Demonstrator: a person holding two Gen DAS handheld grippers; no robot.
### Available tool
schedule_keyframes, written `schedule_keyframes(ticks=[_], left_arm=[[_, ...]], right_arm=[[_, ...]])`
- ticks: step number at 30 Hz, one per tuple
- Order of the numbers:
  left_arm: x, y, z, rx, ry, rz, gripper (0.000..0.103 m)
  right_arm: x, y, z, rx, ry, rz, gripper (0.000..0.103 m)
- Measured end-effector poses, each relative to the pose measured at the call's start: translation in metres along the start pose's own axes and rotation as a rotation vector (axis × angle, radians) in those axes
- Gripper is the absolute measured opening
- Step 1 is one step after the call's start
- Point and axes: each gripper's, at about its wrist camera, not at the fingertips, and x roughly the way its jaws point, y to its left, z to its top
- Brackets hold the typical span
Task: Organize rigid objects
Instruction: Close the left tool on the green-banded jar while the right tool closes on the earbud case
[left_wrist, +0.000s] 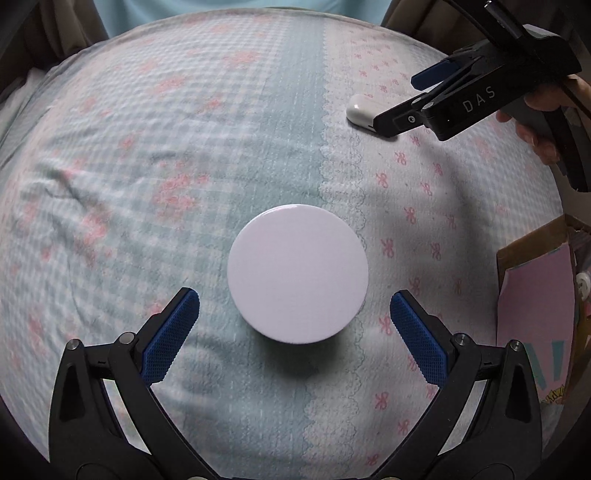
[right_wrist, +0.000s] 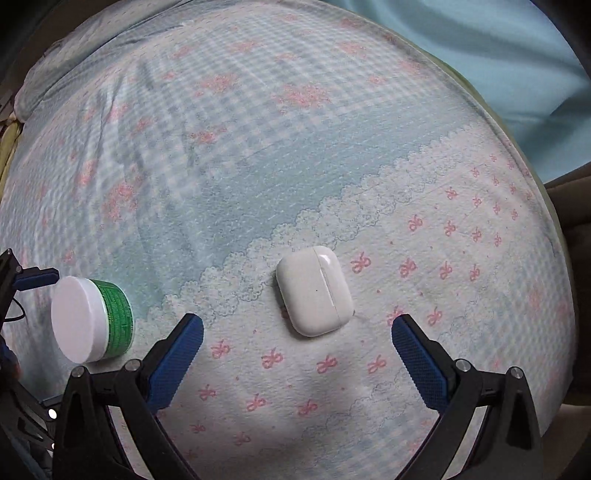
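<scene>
A round jar with a white lid (left_wrist: 297, 272) stands on the patterned bedsheet, just ahead of my open, empty left gripper (left_wrist: 294, 308). In the right wrist view the same jar (right_wrist: 92, 319) shows its green label at the lower left. A white earbud case (right_wrist: 314, 290) lies flat on the sheet, just ahead of my open, empty right gripper (right_wrist: 297, 330). In the left wrist view the case (left_wrist: 364, 112) lies at the upper right, partly hidden by the right gripper (left_wrist: 395, 103) hovering over it.
The blue-and-pink sheet (right_wrist: 258, 166) covers the bed. A pink-lined cardboard box (left_wrist: 535, 306) with small items sits at the right edge of the left wrist view. A light blue cloth (right_wrist: 498, 55) lies beyond the bed's far edge.
</scene>
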Motion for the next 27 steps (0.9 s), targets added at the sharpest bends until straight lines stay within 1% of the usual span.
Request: schedule_keyframes(ticks=[1, 2, 3, 5, 6, 8, 9, 10, 11, 13, 14, 15, 16, 17, 19, 22, 24, 27], left_arm=[[0.004, -0.002, 0.001, 0.007, -0.003, 0.002, 0.103], [0.009, -0.004, 0.003, 0.014, -0.002, 0.003, 0.103], [0.013, -0.006, 0.005, 0.019, 0.0, 0.006, 0.102], [0.02, -0.007, 0.006, 0.023, 0.003, 0.008, 0.099], [0.022, -0.007, 0.007, 0.021, 0.004, 0.005, 0.098], [0.026, -0.007, 0.008, 0.017, 0.004, 0.002, 0.094], [0.028, -0.006, 0.009, 0.016, 0.006, 0.001, 0.092], [0.03, -0.007, 0.009, 0.015, 0.009, 0.002, 0.089], [0.032, -0.007, 0.009, 0.015, 0.015, 0.007, 0.087], [0.037, -0.007, 0.01, 0.017, 0.026, 0.023, 0.08], [0.038, -0.007, 0.009, 0.019, 0.027, 0.03, 0.078], [0.039, -0.007, 0.009, 0.021, 0.025, 0.036, 0.075], [0.039, -0.006, 0.009, 0.023, 0.023, 0.045, 0.069], [0.039, -0.006, 0.009, 0.023, 0.022, 0.047, 0.069], [0.039, -0.004, 0.009, 0.015, 0.019, 0.04, 0.069], [0.039, -0.006, 0.009, 0.022, 0.021, 0.055, 0.068], [0.038, -0.005, 0.01, 0.022, 0.022, 0.053, 0.068], [0.033, -0.002, 0.008, 0.013, 0.014, 0.044, 0.068]], right_arm=[[0.005, -0.002, 0.002, -0.015, 0.005, 0.001, 0.101], [0.011, -0.004, 0.003, -0.03, 0.012, 0.002, 0.096], [0.016, -0.005, 0.005, -0.042, 0.023, 0.002, 0.094], [0.025, -0.008, 0.006, -0.055, 0.042, 0.004, 0.09], [0.028, -0.009, 0.006, -0.063, 0.047, 0.014, 0.085], [0.033, -0.01, 0.007, -0.083, 0.05, 0.018, 0.082], [0.035, -0.01, 0.008, -0.095, 0.05, 0.018, 0.079], [0.038, -0.01, 0.009, -0.103, 0.051, 0.026, 0.07], [0.04, -0.01, 0.009, -0.106, 0.057, 0.035, 0.065], [0.041, -0.012, 0.011, -0.107, 0.049, 0.042, 0.061], [0.041, -0.012, 0.011, -0.11, 0.041, 0.04, 0.056], [0.042, -0.012, 0.013, -0.115, 0.037, 0.037, 0.053], [0.043, -0.011, 0.014, -0.119, 0.035, 0.032, 0.051], [0.046, -0.007, 0.016, -0.121, 0.034, 0.025, 0.048], [0.047, -0.007, 0.017, -0.116, 0.033, 0.019, 0.045], [0.046, -0.005, 0.017, -0.109, 0.037, -0.001, 0.044], [0.045, -0.001, 0.017, -0.107, 0.037, -0.017, 0.044], [0.039, 0.004, 0.016, -0.069, 0.032, -0.005, 0.044]])
